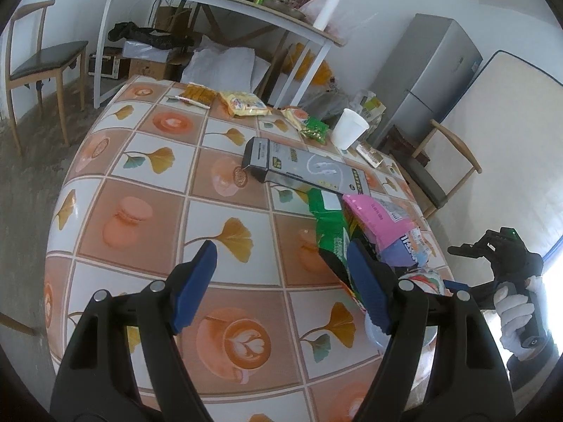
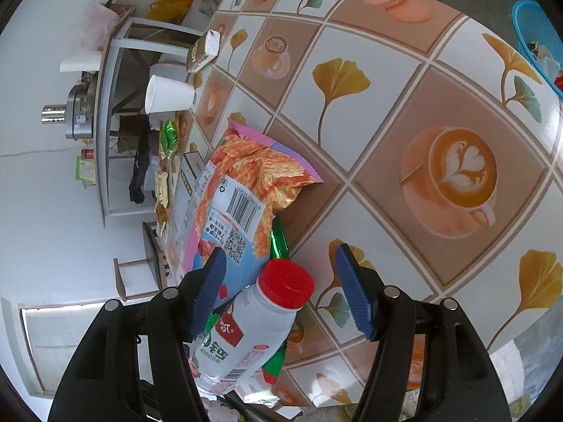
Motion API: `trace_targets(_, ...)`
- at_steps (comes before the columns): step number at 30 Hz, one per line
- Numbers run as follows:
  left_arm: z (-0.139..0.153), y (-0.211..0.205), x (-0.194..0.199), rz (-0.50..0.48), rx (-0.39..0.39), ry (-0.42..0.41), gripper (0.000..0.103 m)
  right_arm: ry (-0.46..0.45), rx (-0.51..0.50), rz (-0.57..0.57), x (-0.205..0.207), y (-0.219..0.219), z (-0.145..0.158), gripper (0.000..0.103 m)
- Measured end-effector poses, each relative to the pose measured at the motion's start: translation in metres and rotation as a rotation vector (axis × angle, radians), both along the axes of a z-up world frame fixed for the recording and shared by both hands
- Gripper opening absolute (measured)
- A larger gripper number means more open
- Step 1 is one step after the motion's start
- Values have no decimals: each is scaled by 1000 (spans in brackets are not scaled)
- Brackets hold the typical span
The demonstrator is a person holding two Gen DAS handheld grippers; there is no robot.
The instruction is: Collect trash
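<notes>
A white drink bottle with a red cap (image 2: 253, 320) lies on the patterned table (image 2: 440, 81), between the open fingers of my right gripper (image 2: 281, 288), nearer the left finger. Beyond it lie an orange and pink snack bag (image 2: 246, 183) and a green wrapper (image 2: 278, 239). In the left wrist view my left gripper (image 1: 281, 281) is open and empty above the table (image 1: 147, 183). Its right finger is next to the green wrapper (image 1: 330, 232) and the pink bag (image 1: 376, 218). The right gripper body shows in a gloved hand (image 1: 510, 302).
A grey flat box (image 1: 302, 165), a white paper cup (image 1: 348, 128), yellow snack packs (image 1: 242, 103) and a small green packet (image 1: 315, 128) lie further on the table. A blue basket (image 2: 538, 38) stands past the table edge. Chairs, a shelf table and a fridge stand around.
</notes>
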State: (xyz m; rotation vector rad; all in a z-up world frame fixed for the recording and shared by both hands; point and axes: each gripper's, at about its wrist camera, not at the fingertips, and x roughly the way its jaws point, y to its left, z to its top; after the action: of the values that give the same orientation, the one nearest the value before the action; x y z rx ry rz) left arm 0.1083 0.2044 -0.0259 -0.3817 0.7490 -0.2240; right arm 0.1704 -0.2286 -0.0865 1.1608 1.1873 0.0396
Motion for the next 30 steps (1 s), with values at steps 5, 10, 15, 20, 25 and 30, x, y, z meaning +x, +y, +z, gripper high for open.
trace_targets(5, -2, 1, -1, 9, 0, 12, 72, 8, 9, -1, 2, -1, -5, 63)
trace_targets(10, -3, 1, -1, 17, -6, 25, 72, 7, 21, -1, 2, -1, -11, 63)
trace_targets(15, -3, -1, -3, 26, -5, 37, 72, 5, 38, -4, 2, -3, -16, 63)
trace_targets(20, 6, 5, -9, 50, 5, 14, 72, -10, 49, -29, 3, -8, -19, 63)
trace_targets(25, 22, 8, -1, 38, 26, -7, 72, -48, 60, -40, 2, -13, -16, 63)
trace_targets(30, 47, 0, 25, -30, -28, -30, 72, -71, 113, -44, 1, -15, -23, 63)
